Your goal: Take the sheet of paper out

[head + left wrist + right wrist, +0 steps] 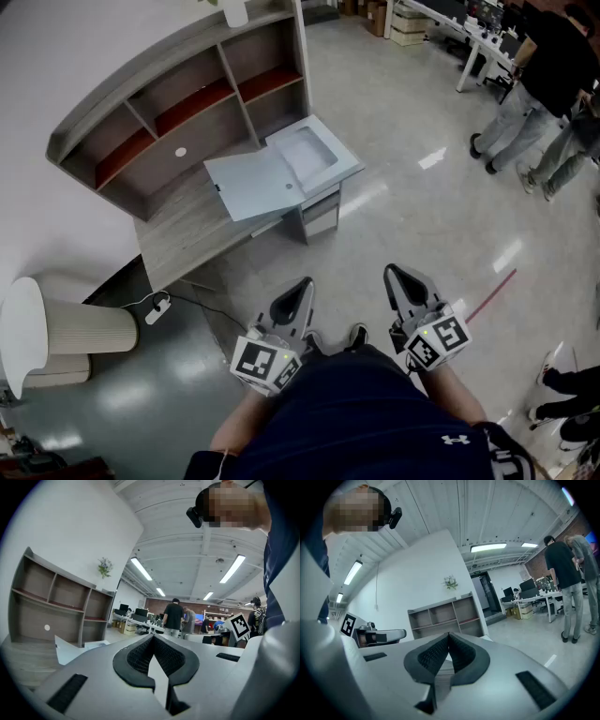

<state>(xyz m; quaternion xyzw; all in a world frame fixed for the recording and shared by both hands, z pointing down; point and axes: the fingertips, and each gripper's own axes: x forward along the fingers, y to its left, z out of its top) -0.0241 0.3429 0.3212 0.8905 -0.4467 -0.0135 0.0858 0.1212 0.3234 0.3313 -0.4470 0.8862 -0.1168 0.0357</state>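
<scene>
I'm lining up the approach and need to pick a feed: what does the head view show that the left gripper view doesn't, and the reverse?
Head view only: the left gripper and right gripper from above, over the floor short of the desk, and the pale blue machine with its lid open. Left gripper view only: its jaws shut together, nothing between them, and the ceiling lights. Both: the shelf unit and people standing further back.
</scene>
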